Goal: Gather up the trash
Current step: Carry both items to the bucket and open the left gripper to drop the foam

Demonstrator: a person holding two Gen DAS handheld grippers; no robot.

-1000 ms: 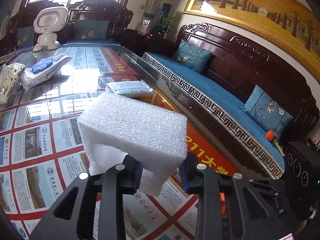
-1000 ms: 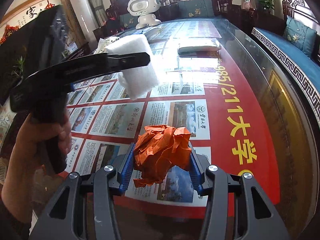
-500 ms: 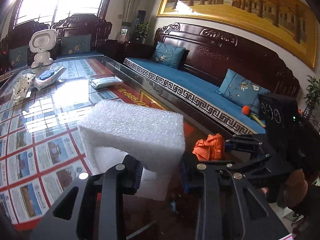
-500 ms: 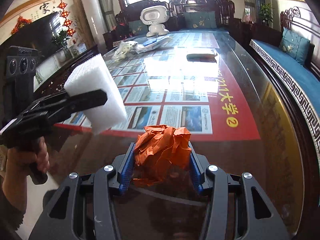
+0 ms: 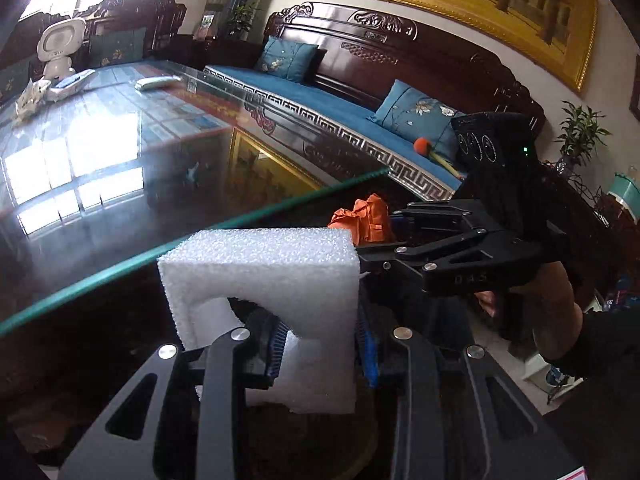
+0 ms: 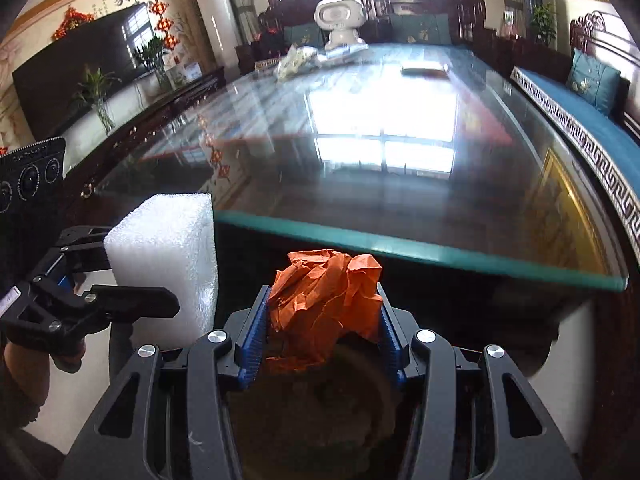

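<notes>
My left gripper (image 5: 322,342) is shut on a white foam block (image 5: 260,272) with an arched cut-out; its blue pads pinch the block's right leg. Just to its right, my right gripper (image 6: 322,330) is shut on a crumpled orange paper ball (image 6: 324,292). The left wrist view also shows the paper ball (image 5: 366,220), past the foam. Both grippers hang just off the near green edge of the glass table (image 6: 400,250), side by side. Below them lies a dark round opening (image 6: 312,420), seemingly a bin, largely hidden by the fingers.
On the table's far end stand a white toy robot (image 6: 340,16) and some packets (image 6: 300,58). A blue-cushioned wooden sofa (image 6: 592,132) runs along the right. A TV (image 6: 80,76) is on the left wall. Pale floor (image 6: 80,380) shows at lower left.
Both grippers have drawn back from over the tabletop past its near glass edge, still holding the foam and the paper. The dark round opening has come into view beneath them.
</notes>
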